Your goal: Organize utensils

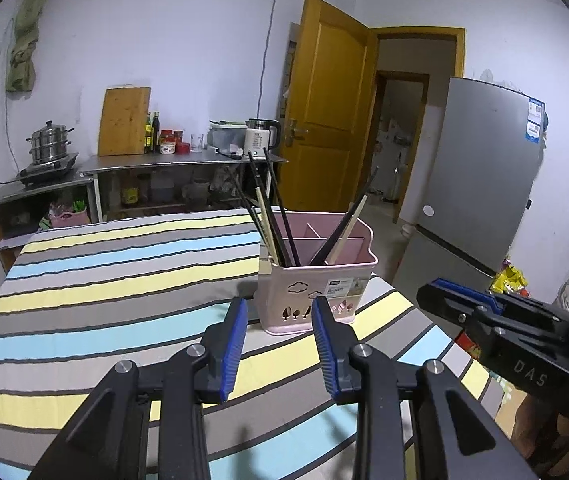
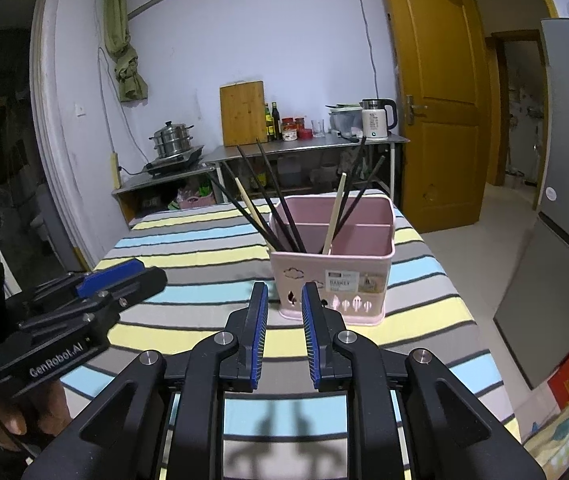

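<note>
Pink plastic utensil basket point(image 1: 316, 276) sits centre-right in the left wrist view, right at the near right corner of the striped tablecloth point(image 1: 104, 280). Chopsticks point(image 1: 274, 216), black ones and a couple of pale ones, are all standing in its front compartments, leaning left and right. The back compartments look empty. Nothing loose on the cloth that I can see, so my guess is the sorting is basically done, or a tidy-up of the leaning sticks is next. Left gripper point(image 1: 280, 344) is released, jaws apart, nothing between them. Right gripper point(image 2: 283, 332) is also empty, with a narrower gap. Next move would need a careful pinch on thin sticks.
</note>
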The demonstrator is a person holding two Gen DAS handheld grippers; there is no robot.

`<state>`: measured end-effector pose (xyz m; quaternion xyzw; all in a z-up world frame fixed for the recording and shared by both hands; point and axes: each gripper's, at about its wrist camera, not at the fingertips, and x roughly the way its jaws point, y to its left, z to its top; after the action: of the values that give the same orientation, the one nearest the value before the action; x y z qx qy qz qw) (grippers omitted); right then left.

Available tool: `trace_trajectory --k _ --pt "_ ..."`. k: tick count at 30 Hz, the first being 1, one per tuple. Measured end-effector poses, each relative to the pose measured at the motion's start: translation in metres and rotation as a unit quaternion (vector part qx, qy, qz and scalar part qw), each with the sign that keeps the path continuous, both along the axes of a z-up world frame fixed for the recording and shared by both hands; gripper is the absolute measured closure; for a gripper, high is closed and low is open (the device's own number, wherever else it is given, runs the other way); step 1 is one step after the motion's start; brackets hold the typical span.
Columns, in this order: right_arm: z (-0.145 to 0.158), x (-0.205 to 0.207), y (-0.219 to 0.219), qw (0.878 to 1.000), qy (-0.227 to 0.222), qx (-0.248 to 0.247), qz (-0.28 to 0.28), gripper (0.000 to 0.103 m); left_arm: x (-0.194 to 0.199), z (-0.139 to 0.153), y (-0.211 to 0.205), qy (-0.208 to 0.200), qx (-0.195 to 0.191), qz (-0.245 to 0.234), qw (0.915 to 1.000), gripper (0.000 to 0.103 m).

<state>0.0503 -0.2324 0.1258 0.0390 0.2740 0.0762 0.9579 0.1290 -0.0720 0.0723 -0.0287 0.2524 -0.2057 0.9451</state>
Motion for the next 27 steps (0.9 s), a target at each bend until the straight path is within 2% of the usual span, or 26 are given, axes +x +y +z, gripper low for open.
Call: trace_trajectory --k 27 --pt "-0.011 -0.011 0.006 1.000 0.001 -0.006 -0.001 0.085 -0.011 -0.013 -0.003 -0.006 -0.002 -0.009 0.9999 0.070"
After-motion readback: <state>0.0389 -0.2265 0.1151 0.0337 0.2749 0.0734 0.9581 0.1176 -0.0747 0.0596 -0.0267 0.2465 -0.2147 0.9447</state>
